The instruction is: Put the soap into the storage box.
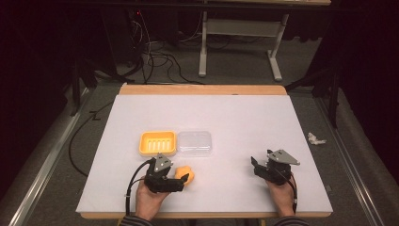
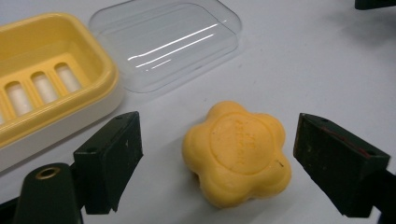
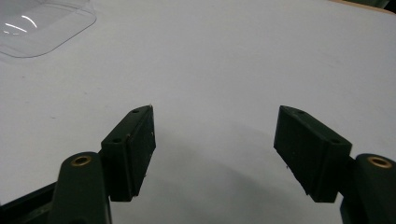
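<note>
Straddling soap [image 2: 237, 153], left hand-held gripper [image 2: 217, 161] spread wide, no contact; right hand-held gripper [image 3: 215, 156] released over bare bench [image 3: 233, 56].

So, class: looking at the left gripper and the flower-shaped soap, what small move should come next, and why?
Probably close the left gripper on the yellow soap. Its jaws stand open on either side of the soap, not touching it, and the soap lies on the table beside the empty yellow soap dish.

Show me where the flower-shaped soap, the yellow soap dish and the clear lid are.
flower-shaped soap [image 2: 237, 151], left gripper view, on its embossed top face.
yellow soap dish [image 2: 88, 56], left gripper view, on its rounded rim.
clear lid [image 2: 173, 42], left gripper view, on its flat middle panel.
</note>
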`<state>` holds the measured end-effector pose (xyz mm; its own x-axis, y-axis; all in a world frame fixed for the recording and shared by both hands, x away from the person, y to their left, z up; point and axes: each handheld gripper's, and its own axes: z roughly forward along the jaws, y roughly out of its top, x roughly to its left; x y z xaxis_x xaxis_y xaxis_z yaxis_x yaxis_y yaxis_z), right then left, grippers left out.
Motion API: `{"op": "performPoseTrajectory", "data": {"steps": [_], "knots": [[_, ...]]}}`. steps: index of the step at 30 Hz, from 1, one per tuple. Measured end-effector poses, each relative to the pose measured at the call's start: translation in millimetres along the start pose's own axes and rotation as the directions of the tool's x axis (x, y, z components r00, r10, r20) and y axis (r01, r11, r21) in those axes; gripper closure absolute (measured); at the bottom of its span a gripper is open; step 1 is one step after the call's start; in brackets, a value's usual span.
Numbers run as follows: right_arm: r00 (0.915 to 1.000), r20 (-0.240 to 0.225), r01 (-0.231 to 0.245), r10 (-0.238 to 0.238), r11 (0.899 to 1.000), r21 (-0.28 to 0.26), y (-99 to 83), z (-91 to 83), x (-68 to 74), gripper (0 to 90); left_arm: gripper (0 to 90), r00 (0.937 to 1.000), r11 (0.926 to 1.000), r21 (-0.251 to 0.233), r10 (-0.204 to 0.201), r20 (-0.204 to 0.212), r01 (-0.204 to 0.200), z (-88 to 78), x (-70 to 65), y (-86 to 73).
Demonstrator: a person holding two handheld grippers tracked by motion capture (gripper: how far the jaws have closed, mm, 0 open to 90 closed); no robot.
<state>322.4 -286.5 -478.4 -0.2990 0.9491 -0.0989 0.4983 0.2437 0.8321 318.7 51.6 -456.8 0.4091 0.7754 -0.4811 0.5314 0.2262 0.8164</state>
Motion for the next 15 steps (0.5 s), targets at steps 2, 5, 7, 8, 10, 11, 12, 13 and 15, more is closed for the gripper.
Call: {"op": "performPoseTrajectory", "data": {"steps": [2, 5, 7, 8, 10, 11, 12, 13, 15], "knots": [[0.9999, 0.006, 0.009, -0.009, 1.0, 0.005, 0.2, 0.5, 1.4, 29.9, 15.9, 1.0, 0.9999, 0.014, -0.003, -0.001, 0.003, 2.2, -3.7, -1.6], [0.9997, 0.01, 0.021, -0.021, 1.0, 0.01, 0.5, 1.0, 2.5, 29.9, 15.9, 0.9999, 0.9994, 0.034, 0.007, -0.011, -0.007, 4.5, -6.0, -3.7], [0.9997, 0.01, 0.024, -0.024, 1.0, 0.011, 0.5, 1.3, 2.6, 29.9, 15.9, 0.9998, 0.9988, 0.048, 0.003, -0.019, -0.002, 6.7, -7.5, -5.5], [0.9997, 0.01, 0.024, -0.024, 1.0, 0.011, 0.5, 1.3, 2.6, 29.9, 15.9, 0.9997, 0.9986, 0.054, 0.002, -0.023, -0.001, 7.9, -7.8, -6.4], [0.9997, 0.012, 0.023, -0.023, 1.0, 0.014, 0.6, 1.8, 3.6, 29.9, 15.9, 0.9996, 0.9981, 0.061, 0.006, -0.028, -0.005, 9.6, -8.0, -7.6], [0.9995, 0.013, 0.028, -0.028, 1.0, 0.012, 0.6, 2.1, 3.6, 29.9, 15.9, 0.9994, 0.9981, 0.061, 0.011, -0.032, -0.009, 10.5, -8.1, -8.2], [0.9994, 0.015, 0.031, -0.031, 0.999, 0.017, 0.7, 1.9, 4.0, 29.9, 16.0, 0.9994, 0.9983, 0.058, 0.009, -0.033, -0.007, 11.3, -8.3, -8.6], [0.9994, 0.013, 0.031, -0.031, 0.999, 0.019, 0.8, 1.9, 4.2, 29.9, 16.1, 0.9993, 0.9983, 0.058, 0.009, -0.036, -0.007, 12.2, -8.6, -9.1], [0.9994, 0.014, 0.031, -0.032, 0.999, 0.023, 0.9, 2.2, 4.5, 29.9, 16.2, 0.999, 0.998, 0.062, 0.014, -0.043, -0.011, 14.5, -8.9, -10.8]]}}
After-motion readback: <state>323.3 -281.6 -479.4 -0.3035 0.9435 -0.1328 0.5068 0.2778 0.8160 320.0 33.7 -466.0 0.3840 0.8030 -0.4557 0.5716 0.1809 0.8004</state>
